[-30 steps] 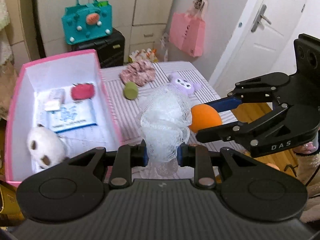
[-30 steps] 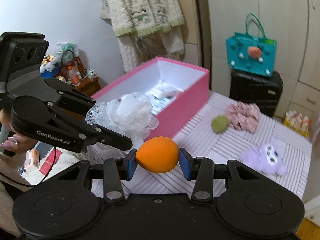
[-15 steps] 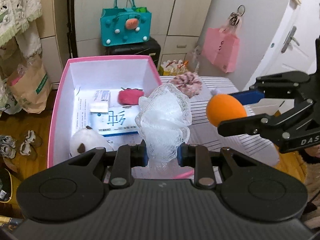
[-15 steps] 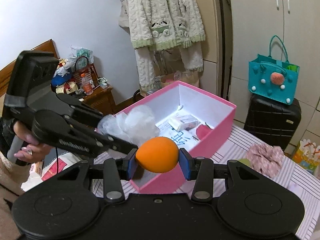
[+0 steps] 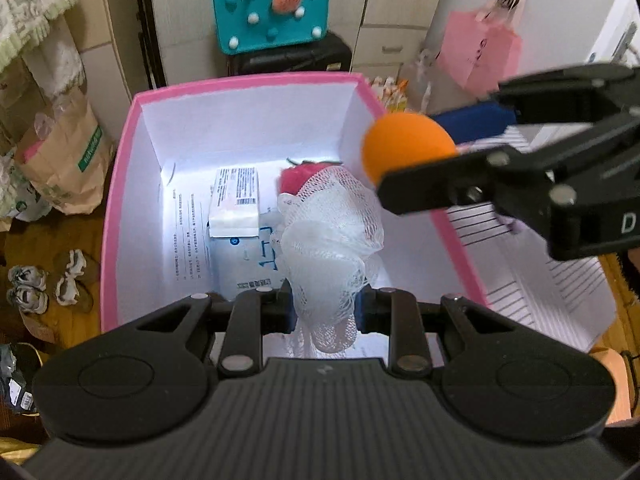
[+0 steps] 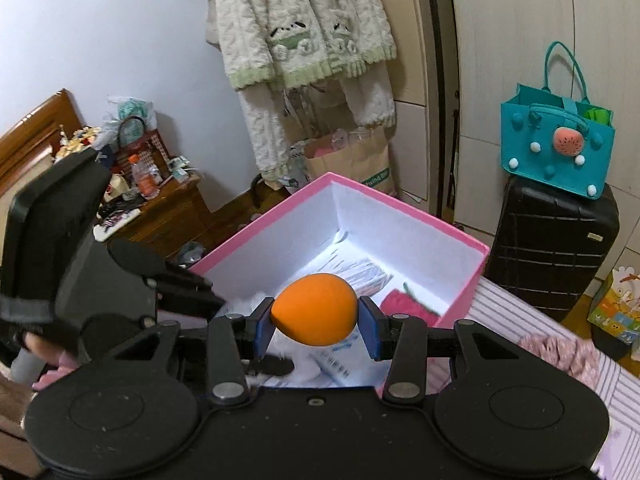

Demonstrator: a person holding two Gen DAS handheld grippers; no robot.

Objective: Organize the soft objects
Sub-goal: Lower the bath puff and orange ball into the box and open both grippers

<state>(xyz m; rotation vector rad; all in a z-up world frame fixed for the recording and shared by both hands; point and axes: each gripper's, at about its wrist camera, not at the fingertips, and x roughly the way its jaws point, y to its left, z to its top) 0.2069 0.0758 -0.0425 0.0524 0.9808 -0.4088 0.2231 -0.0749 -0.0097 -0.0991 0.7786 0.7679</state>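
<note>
My left gripper (image 5: 325, 308) is clamped on a white mesh pouf (image 5: 330, 236), my right gripper (image 6: 316, 322) on an orange sponge egg (image 6: 314, 310), both above the pink box (image 5: 120, 184). Best to lower each well inside the walls w/o crowding, then part the fingers.

White mesh pouf (image 5: 332, 240) hides most of red plush (image 5: 294, 178).

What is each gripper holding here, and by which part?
The left gripper pinches the white mesh bath pouf at its lower, gathered end. The right gripper clamps the orange egg-shaped sponge across its sides.
</note>
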